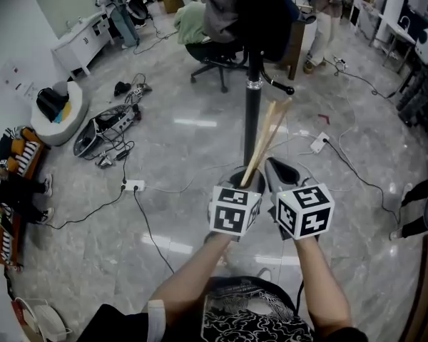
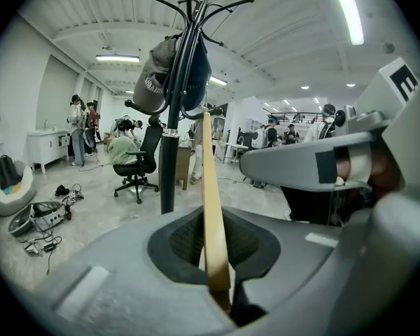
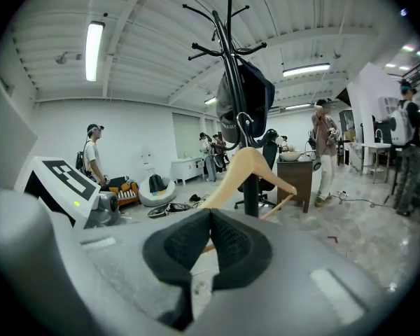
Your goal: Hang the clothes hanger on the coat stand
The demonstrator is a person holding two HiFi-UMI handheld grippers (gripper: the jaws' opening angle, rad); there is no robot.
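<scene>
Glossy grey stone floor (image 1: 192, 155) with a white power strip (image 1: 133, 185); left gripper (image 1: 248, 179) pinches the lower end of a pale wooden clothes hanger (image 1: 267, 135), which slants up near the black metal coat stand (image 1: 252, 116); right gripper (image 1: 279, 171) is closed and empty alongside.
</scene>
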